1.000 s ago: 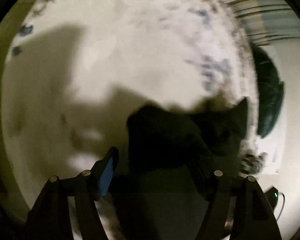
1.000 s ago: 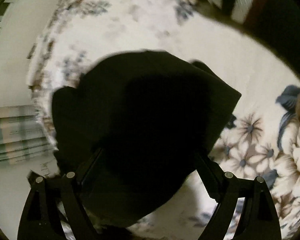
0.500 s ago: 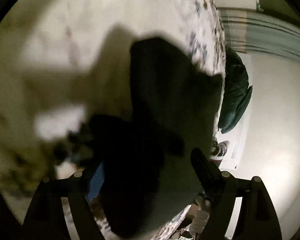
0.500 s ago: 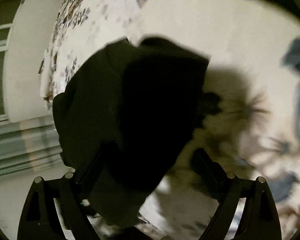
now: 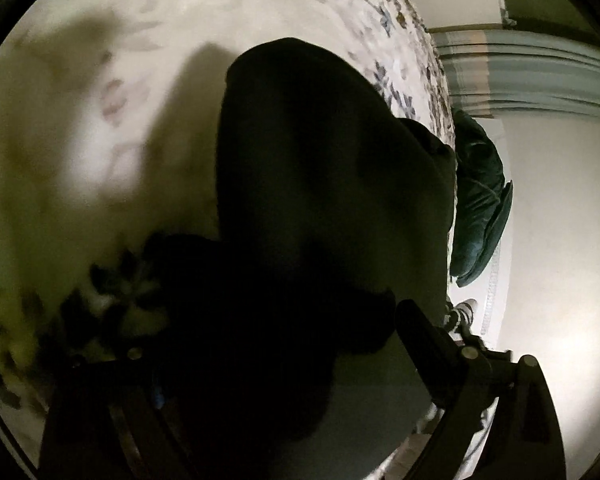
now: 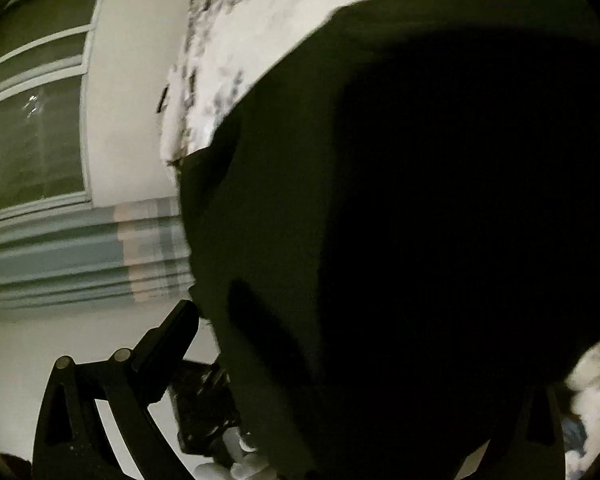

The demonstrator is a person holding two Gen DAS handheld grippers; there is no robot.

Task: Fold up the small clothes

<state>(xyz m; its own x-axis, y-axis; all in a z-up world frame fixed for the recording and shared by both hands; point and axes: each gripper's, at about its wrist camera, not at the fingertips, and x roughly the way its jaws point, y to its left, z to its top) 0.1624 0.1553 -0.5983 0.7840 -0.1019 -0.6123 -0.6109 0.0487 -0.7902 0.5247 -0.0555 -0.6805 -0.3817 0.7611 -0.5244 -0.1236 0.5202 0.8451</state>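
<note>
Dim, yellowish light in both views, brightest on the pale floor (image 5: 560, 240) at the right of the left wrist view. Heavy black vignette and strong fisheye bending at every rim. Dark garment (image 5: 320, 180) almost without detail, its lower part lost in deep shadow. Broad soft shadows across the floral bedspread (image 5: 100, 140), its pattern smeared by motion blur, worst at lower left. In the right wrist view, same garment (image 6: 420, 240) near black, filling most of the frame; window (image 6: 32, 136) dark with a small glint; striped curtain (image 6: 80, 260) blurred.
</note>
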